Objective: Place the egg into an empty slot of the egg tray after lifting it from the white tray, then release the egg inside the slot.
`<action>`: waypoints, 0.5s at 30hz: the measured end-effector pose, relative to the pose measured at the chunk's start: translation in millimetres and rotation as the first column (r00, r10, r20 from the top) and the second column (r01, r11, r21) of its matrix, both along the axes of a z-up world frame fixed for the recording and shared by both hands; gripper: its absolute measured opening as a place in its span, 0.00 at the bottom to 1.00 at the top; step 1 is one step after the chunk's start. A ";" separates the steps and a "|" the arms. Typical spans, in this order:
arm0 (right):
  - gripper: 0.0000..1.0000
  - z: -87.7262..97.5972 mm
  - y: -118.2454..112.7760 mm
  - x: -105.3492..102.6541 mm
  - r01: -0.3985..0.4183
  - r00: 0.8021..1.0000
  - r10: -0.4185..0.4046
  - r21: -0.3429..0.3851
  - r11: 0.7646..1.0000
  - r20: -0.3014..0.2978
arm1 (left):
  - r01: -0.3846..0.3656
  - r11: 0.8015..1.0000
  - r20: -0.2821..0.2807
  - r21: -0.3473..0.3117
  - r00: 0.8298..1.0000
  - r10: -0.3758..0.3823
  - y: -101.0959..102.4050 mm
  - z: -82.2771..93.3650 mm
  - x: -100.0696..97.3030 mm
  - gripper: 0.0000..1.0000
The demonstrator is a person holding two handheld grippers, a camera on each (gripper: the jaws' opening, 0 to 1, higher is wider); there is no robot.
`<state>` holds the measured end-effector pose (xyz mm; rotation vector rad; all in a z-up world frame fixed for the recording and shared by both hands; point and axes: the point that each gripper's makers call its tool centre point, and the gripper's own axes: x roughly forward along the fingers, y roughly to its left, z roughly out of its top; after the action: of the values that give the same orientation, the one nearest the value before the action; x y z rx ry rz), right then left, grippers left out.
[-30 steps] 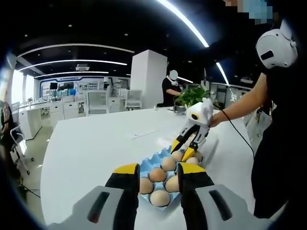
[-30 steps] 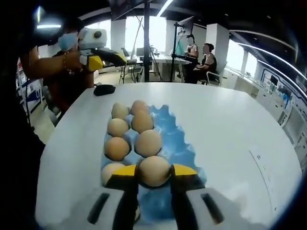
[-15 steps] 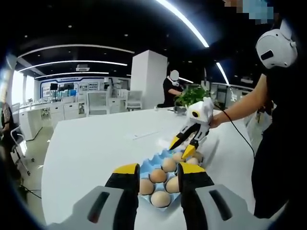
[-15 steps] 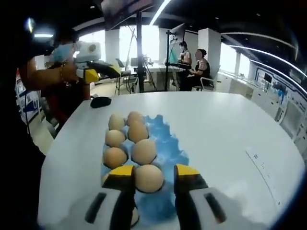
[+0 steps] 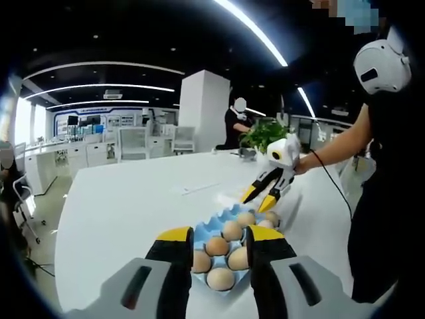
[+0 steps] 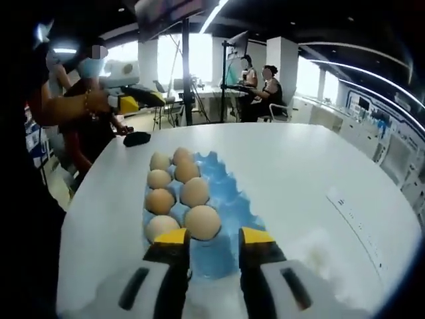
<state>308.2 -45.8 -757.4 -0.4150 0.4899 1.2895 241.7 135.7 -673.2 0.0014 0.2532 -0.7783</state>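
Left gripper view: left gripper [image 5: 220,240] jaws apart, empty, above blue egg tray [image 5: 214,226]; right gripper [image 5: 264,197] spread beyond it. Right gripper view: jaws parted, empty; nearest egg [image 6: 202,222] sat in a tray slot ahead.

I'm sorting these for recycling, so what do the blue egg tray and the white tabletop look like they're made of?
The blue egg tray looks like moulded paper pulp or thin plastic: matte, with scalloped peaks between its cups; the frames don't settle which. The white tabletop looks like smooth laminate or painted board, with a soft sheen and no grain. The brown eggs have matte natural shells.
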 end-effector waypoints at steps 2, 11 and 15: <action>0.29 -0.1 -7.2 0.1 0.017 1.000 -0.017 0.000 1.000 -0.008 | -0.001 1.000 0.002 -0.002 1.000 0.001 0.0 0.6 0.4 0.32; 0.29 0.6 -31.2 2.3 0.066 0.998 -0.066 -0.011 0.998 -0.001 | 0.000 1.000 0.003 -0.002 1.000 0.000 0.1 0.3 1.3 0.32; 0.28 -0.1 -45.3 4.0 0.093 0.996 -0.093 -0.018 0.996 0.002 | 0.000 1.000 0.000 -0.001 1.000 0.000 0.8 0.2 1.3 0.32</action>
<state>312.2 -91.1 -757.6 -0.4034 0.5149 1.1963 242.9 136.5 -673.0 0.0002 0.2523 -0.7780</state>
